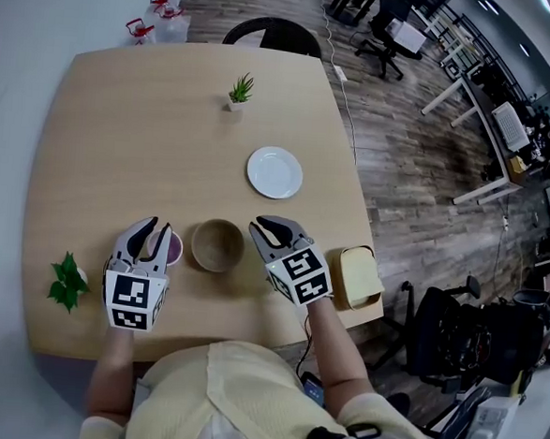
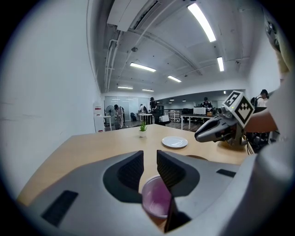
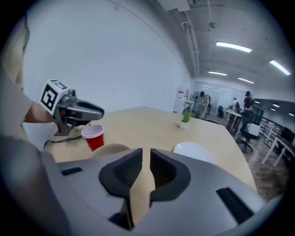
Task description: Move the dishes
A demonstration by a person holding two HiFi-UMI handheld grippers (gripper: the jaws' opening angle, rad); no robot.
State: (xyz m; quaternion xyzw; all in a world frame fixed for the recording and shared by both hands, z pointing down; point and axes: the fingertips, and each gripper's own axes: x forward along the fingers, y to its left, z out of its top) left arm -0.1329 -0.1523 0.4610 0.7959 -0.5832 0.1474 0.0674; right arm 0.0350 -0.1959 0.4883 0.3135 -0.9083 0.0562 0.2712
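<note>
"How far along are the dishes?"

"Hardly begun, I'd judge. The left gripper pinches the rim of the red cup, which seems to stand on the tabletop right under its jaws."

"And the right gripper?"

"Jaws a narrow slit apart, nothing between. The tan bowl sits just left of them, the white plate farther ahead. Both look unmoved."

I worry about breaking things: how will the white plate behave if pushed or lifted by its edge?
The white plate lies flat on the smooth table, so a push would probably slide it, not tip it. It looks glossy, perhaps ceramic: likely stiff, slippery in a claw, breakable if dropped. Its low rim may be hard to get under.
</note>
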